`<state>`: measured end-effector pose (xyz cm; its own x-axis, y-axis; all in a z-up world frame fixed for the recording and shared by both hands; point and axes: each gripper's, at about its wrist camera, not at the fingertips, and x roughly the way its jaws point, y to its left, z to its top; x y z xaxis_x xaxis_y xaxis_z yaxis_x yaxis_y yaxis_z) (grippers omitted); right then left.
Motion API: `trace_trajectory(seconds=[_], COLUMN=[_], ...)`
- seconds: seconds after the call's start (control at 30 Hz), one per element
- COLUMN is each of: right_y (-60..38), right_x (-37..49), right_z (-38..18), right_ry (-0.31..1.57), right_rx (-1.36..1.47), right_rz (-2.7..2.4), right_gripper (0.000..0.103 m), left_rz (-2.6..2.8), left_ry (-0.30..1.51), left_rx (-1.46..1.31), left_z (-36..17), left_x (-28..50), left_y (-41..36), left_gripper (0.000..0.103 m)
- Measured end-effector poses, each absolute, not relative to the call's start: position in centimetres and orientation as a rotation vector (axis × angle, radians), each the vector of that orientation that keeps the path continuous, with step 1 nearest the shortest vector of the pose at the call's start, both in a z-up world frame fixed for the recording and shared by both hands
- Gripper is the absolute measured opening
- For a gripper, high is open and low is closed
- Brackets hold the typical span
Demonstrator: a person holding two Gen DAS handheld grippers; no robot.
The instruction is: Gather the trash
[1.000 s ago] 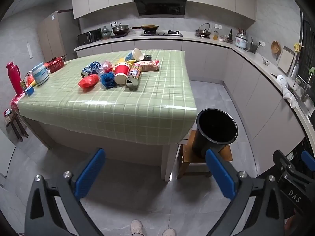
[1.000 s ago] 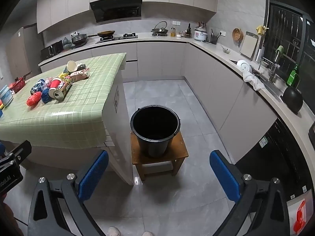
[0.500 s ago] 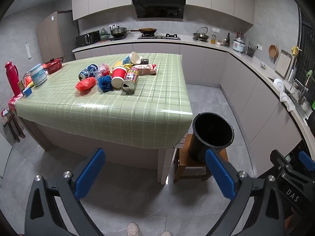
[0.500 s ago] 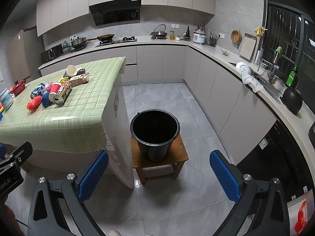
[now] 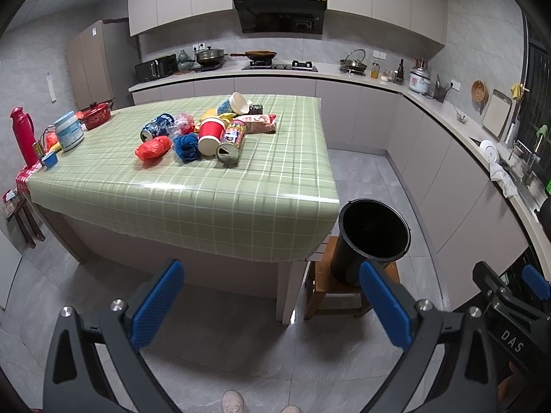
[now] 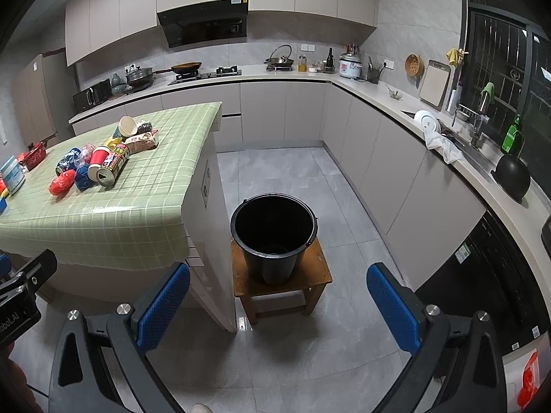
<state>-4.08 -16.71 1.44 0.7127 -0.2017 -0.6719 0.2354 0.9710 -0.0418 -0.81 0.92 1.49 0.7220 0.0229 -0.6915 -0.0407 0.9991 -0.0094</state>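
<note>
A pile of trash lies on the green checked table (image 5: 193, 203): a red paper cup (image 5: 210, 136), a printed can (image 5: 232, 141), a blue can (image 5: 155, 126), a red crumpled bag (image 5: 152, 148), a blue wad (image 5: 186, 146) and a snack packet (image 5: 259, 124). The pile also shows in the right wrist view, where the red cup (image 6: 98, 161) lies far left. An empty black bucket (image 6: 273, 235) stands on a wooden stool (image 6: 280, 284) beside the table's right end. My left gripper (image 5: 270, 304) and right gripper (image 6: 277, 304) are both open and empty, well short of the table.
A red thermos (image 5: 22, 136), a white tub (image 5: 69, 130) and a red pot (image 5: 96, 115) stand at the table's left end. Counters with cabinets run along the back and right walls (image 6: 413, 158). Grey tiled floor lies between island and counters. My shoes (image 5: 232, 401) show below.
Both grippers have risen and moved a little closer to the table and bucket. Both stay open and empty. Nothing on the table has moved.
</note>
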Motion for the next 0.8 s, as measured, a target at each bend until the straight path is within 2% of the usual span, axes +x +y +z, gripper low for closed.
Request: trace_trajectory(seconds=[0.8], right_y=[-16.67], right_x=[-4.16], right_z=[1.45], right_ry=[0.74], right_rx=[0.057], right_rz=[-0.237], right_gripper=[0.103], left_rz=[0.039], left_ry=[0.762], left_rx=[-0.028], left_z=[1.4], left_x=[-0.83], left_y=[1.15], left_gripper=[0.102])
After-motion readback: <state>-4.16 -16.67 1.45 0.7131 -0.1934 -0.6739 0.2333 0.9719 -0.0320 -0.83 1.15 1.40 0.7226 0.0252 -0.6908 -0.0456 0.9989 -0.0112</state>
